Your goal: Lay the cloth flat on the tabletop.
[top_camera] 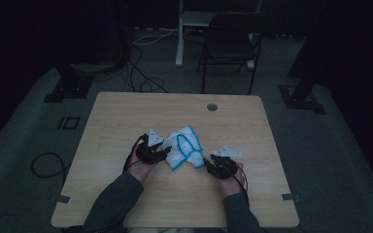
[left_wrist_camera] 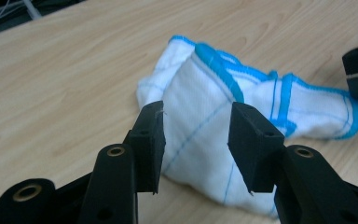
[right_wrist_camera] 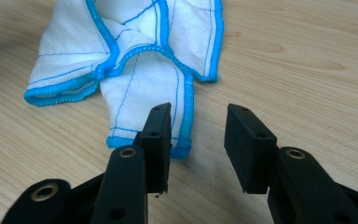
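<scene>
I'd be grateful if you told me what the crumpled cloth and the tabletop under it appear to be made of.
The cloth looks like thin woven cotton or a similar fabric: matte white, with a fine weave, blue stitched lines and a blue overlocked edge, and soft folds. The tabletop looks like light wood-grain laminate rather than solid wood, though I can't be sure: even grain pattern, smooth surface with a slight sheen.

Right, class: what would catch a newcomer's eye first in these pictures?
A crumpled white cloth with bright blue edging lies mid-way across the pale wooden table. A black hand-held tool sits at each side of it, the left tool and the right tool, both with jaws open on nothing.
</scene>
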Tool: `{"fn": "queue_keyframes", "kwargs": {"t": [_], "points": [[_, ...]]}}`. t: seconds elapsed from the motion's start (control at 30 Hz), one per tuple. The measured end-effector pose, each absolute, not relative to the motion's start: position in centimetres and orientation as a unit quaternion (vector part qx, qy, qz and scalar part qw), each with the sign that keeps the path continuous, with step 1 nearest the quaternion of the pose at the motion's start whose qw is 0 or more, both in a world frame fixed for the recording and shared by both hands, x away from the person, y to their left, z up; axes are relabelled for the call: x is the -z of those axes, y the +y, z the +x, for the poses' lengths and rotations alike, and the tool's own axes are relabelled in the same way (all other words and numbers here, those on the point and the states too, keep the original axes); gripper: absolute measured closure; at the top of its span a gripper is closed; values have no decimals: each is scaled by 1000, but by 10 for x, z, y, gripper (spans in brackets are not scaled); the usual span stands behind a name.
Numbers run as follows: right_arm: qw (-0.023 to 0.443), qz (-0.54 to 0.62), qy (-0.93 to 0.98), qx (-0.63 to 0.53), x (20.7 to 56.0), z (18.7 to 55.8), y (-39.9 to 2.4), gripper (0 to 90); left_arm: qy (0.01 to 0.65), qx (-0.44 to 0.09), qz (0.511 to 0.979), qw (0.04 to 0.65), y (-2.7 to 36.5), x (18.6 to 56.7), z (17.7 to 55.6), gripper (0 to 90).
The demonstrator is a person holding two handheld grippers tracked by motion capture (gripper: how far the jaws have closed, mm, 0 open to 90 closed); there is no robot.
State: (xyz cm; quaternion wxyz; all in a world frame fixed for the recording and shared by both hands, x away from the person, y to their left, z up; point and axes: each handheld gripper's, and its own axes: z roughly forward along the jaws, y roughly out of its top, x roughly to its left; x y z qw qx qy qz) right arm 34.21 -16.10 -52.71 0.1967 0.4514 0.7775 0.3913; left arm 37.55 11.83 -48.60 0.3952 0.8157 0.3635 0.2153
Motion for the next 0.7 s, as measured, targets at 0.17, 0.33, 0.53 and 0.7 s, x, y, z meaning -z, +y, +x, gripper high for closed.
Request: {"fn": "queue_keyframes", "kwargs": {"t": [0.17,0.33,0.53,0.7], "points": [[197,452,779,-389,528,343,-160,616,359,-216,817,396,112,480,384,565],[199,448,781,-386,528,343,-158,617,357,-213,817,399,104,476,391,565],[200,447,781,-388,528,344,-157,616,352,-216,822,391,95,475,402,556],[201,448,780,-389,528,345,-158,616,349,-216,825,389,86,472,411,555]]}}
